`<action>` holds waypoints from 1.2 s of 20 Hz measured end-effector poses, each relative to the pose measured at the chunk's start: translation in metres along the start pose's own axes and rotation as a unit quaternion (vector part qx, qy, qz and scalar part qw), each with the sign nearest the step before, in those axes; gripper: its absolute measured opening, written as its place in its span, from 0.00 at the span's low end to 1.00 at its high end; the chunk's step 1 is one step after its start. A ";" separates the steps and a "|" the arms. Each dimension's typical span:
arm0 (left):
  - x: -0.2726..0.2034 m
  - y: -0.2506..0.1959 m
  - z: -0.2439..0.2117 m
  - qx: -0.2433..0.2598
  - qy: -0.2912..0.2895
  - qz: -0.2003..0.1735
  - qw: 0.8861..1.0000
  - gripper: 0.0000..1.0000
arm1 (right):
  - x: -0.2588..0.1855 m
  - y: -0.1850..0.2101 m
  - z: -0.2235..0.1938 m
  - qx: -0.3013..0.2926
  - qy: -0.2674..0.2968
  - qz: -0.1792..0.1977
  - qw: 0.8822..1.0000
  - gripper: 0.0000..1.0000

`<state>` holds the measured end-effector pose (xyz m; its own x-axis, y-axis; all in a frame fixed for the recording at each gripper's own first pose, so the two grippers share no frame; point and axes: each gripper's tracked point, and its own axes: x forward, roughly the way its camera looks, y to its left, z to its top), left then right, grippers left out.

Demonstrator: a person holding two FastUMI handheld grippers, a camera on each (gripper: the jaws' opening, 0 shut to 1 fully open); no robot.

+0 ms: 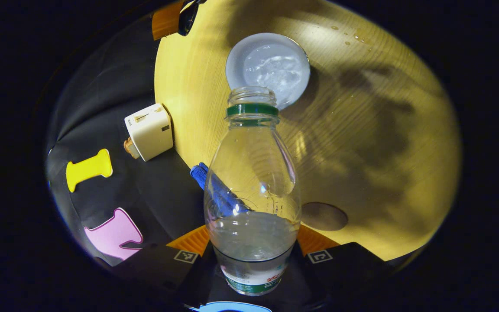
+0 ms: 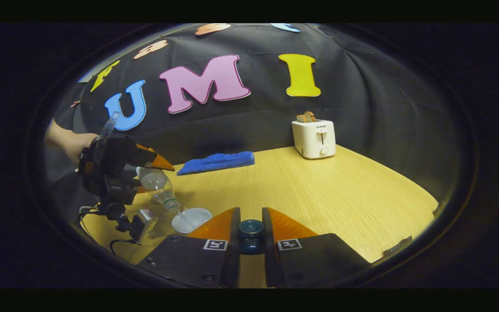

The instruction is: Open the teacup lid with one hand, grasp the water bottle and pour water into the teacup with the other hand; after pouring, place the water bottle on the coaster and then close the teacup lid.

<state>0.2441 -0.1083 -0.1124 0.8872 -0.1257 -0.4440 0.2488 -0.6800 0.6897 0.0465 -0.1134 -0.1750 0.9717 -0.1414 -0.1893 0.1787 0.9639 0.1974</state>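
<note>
desk [image 2: 327,190]: light wood grain, rounded edge, against the black cloth wall
cloth [image 2: 217,162]: blue, folded, lying flat at the back edge
toaster [image 2: 314,138]: white, upright at the back, right of the cloth, well apart from it
teacup [image 2: 191,219]: white, open, standing near the front left
coaster [image 1: 324,216]: dark, round, flat on the wood
drops [image 1: 353,37]: a few wet spots on the bare wood beyond the teacup

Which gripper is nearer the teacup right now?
Left. The left gripper holds the water bottle tilted with its mouth over the teacup. The right gripper sits off to the side, fingers closed on the teacup lid.
</note>
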 end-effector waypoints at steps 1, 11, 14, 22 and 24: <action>0.000 0.002 0.000 0.004 0.001 0.001 1.000 0.76 | 0.000 0.000 0.000 0.000 -0.001 0.000 1.000 0.27; -0.003 0.015 0.006 0.047 -0.004 0.011 0.999 0.76 | -0.003 -0.001 0.000 0.006 0.001 -0.002 1.000 0.27; -0.003 0.016 0.007 0.054 -0.006 0.011 0.998 0.76 | -0.001 -0.002 0.002 0.009 0.001 -0.003 1.000 0.31; -0.009 0.004 0.007 -0.008 -0.018 0.002 1.000 0.76 | 0.000 0.003 0.014 0.007 0.002 0.004 1.000 0.27; -0.012 -0.005 0.008 -0.062 -0.025 0.002 0.998 0.76 | 0.000 0.007 0.019 0.003 0.003 0.008 1.000 0.31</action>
<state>0.2296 -0.1095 -0.1149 0.8683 -0.1662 -0.4674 0.2946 -0.5853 0.7554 0.0505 -0.1110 -0.1553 0.9734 -0.1249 -0.1919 0.1642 0.9648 0.2053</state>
